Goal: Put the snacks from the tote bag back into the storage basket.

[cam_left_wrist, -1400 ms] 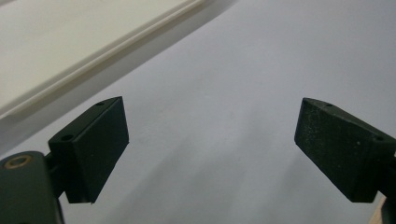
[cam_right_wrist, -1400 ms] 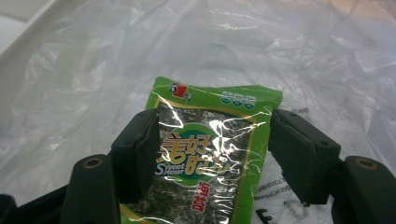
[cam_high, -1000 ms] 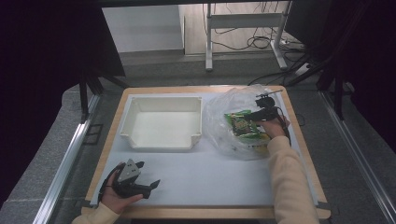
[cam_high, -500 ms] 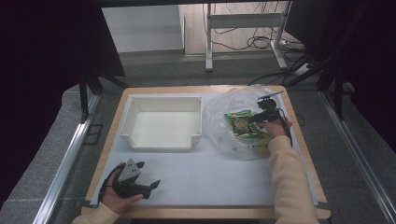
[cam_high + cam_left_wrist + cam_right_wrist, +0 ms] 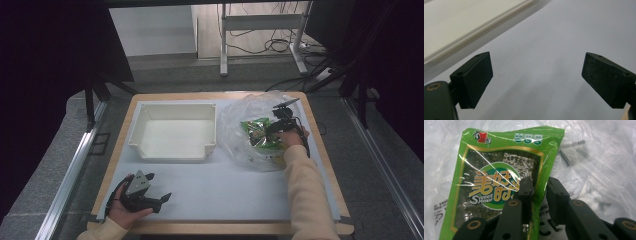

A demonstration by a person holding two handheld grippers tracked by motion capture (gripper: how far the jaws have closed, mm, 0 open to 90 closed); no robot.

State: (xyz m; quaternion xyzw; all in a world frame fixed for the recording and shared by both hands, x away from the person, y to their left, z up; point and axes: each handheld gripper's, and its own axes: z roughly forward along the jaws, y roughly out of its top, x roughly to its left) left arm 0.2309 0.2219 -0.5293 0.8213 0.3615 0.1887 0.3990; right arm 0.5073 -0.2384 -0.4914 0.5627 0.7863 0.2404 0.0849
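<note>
The right gripper (image 5: 537, 195) has just been closing its jaws, and the edge of the green snack pack (image 5: 499, 182) now stands between them. The jaws sit narrow on either side of that edge, though a sliver of gap shows by one pad, so the clamp looks nearly made rather than firm. That suggests the pick is about complete and a lift out of the clear bag (image 5: 250, 130) could follow.

The pack (image 5: 257, 132) lies inside the bag, just right of the white bin (image 5: 172, 150), with the gripper (image 5: 280, 127) at its right edge.

The left gripper (image 5: 150, 197) rests in front of the bin, jaws wide apart over bare table.
</note>
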